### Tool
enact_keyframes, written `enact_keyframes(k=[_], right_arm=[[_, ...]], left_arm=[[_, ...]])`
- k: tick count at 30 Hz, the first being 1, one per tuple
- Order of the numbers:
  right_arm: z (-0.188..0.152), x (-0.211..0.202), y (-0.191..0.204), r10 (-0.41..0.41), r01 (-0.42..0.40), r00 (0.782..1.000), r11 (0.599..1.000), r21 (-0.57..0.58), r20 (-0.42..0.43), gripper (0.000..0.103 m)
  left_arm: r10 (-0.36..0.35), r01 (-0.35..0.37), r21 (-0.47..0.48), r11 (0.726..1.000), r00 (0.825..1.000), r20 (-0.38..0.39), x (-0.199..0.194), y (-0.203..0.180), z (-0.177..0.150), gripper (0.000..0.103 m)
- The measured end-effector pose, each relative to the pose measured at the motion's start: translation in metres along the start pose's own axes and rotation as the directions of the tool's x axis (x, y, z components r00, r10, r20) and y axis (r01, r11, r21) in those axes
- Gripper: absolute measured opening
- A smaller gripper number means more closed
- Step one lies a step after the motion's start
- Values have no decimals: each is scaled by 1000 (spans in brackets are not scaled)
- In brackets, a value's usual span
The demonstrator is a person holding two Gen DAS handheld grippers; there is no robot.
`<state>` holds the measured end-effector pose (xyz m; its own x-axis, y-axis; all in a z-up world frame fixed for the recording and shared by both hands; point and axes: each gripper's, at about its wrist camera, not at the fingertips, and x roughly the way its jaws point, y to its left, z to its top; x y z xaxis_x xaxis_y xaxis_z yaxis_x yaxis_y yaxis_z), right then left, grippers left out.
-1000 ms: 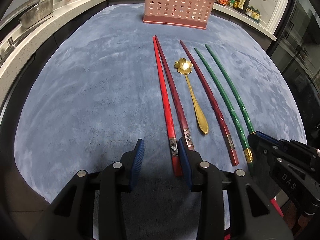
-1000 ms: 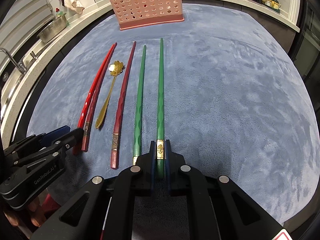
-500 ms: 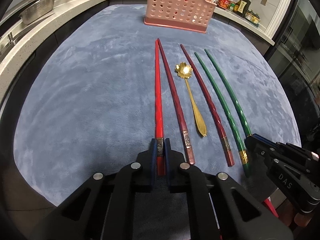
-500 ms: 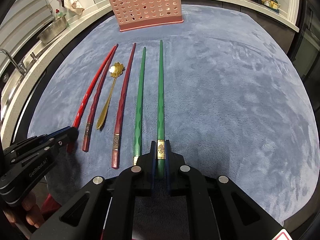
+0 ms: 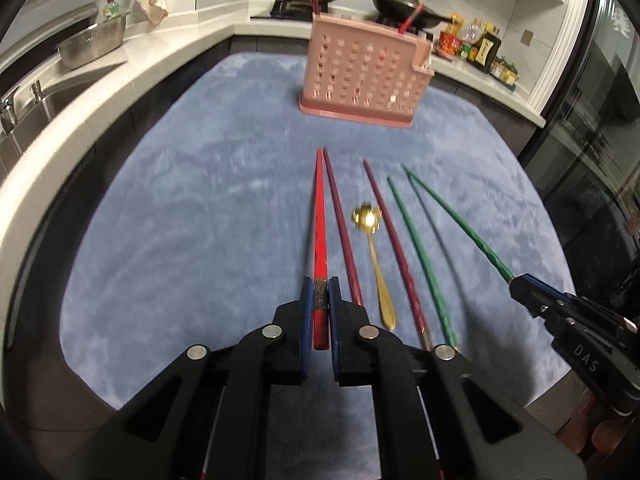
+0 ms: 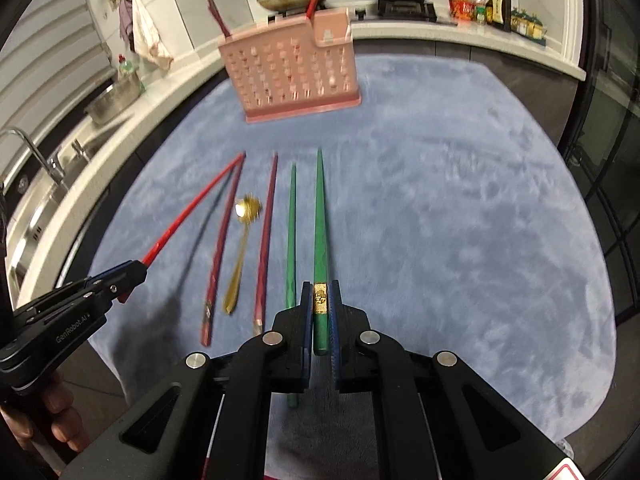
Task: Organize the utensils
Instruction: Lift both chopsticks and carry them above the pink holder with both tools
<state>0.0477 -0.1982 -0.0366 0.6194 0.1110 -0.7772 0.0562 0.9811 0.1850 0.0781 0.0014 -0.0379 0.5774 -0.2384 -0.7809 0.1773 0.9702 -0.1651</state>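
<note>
On the blue-covered table (image 5: 168, 248), the pink holder (image 5: 364, 76) stands at upper centre. A red chopstick (image 5: 320, 240) is clamped in the left tool (image 5: 320, 312), a green chopstick (image 6: 320, 232) in the right tool (image 6: 320, 320); both are lifted at the frames' lower centre. Carrying each to the holder, tip down, is judged next.
</note>
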Motion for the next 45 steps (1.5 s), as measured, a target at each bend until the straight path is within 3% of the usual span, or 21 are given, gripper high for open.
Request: enact_keyframes(k=[12, 19, 34, 45], right_arm=[[63, -44, -6, 6, -10, 987, 1000, 25, 159, 7], [97, -58, -8, 12, -20, 974, 999, 33, 227, 7], [146, -50, -10, 30, -41, 961, 999, 32, 274, 7], [200, -55, -4, 77, -83, 939, 996, 6, 335, 7]], left_arm=[[13, -12, -11, 1000, 991, 130, -33, 6, 60, 7], [25, -24, -6, 1000, 976, 216, -46, 7, 96, 7], [44, -47, 2, 999, 952, 301, -43, 1, 167, 7], [16, -29, 27, 999, 924, 383, -59, -14, 223, 7]])
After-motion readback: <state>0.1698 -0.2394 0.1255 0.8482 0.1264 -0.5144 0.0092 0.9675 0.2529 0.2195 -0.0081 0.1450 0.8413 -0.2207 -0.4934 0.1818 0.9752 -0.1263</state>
